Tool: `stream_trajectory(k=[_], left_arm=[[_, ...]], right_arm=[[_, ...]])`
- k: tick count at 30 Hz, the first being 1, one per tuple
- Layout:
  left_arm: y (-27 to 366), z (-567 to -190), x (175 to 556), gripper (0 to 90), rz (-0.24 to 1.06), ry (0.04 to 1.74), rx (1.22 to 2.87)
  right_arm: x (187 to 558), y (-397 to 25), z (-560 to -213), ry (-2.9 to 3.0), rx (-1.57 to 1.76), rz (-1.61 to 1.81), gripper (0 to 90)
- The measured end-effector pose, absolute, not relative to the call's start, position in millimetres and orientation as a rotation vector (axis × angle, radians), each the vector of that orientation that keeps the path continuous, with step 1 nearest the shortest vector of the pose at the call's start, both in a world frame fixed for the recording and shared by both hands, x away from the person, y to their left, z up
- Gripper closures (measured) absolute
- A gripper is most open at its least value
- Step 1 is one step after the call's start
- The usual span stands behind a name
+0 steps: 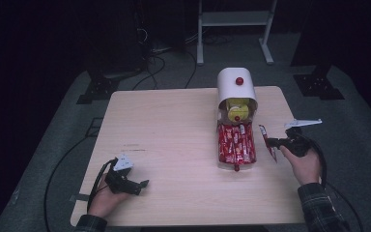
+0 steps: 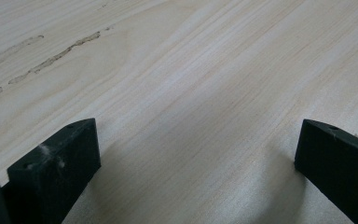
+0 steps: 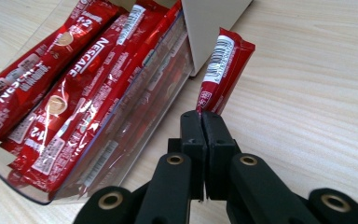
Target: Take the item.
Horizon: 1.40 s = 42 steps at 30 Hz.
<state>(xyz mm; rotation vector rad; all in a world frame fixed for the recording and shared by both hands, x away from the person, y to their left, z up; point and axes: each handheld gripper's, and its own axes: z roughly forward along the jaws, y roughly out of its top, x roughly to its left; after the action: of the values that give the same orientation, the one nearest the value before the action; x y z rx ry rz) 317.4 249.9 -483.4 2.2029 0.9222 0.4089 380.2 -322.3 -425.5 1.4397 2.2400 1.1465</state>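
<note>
Right gripper [image 3: 202, 122] is clamped on the end of one red coffee stick sachet [image 3: 224, 70], holding it just beside the clear tray [image 1: 221, 162] on the tray's right side, above the light wood worktop [image 1: 174, 125]. The tray is packed with more red sachets [image 1: 235, 142] and butts against a white domed dispenser [image 1: 235, 86] with a red knob [image 1: 239, 80] on top and a yellow item [image 1: 237, 110] inside its mouth. Left gripper [image 1: 137, 184] sits low at the worktop's near-left corner, well apart from the tray, jaws spread wide with nothing but bare wood between them.
</note>
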Motion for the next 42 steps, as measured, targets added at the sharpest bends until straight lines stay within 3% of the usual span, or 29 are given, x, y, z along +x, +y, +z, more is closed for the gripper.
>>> stream_trajectory(k=[42], left_arm=[[250, -483, 317, 0.0, 0.408, 0.924, 2.202]], right_arm=[[395, -318, -457, 2.320, 1.510, 1.015, 87.6]])
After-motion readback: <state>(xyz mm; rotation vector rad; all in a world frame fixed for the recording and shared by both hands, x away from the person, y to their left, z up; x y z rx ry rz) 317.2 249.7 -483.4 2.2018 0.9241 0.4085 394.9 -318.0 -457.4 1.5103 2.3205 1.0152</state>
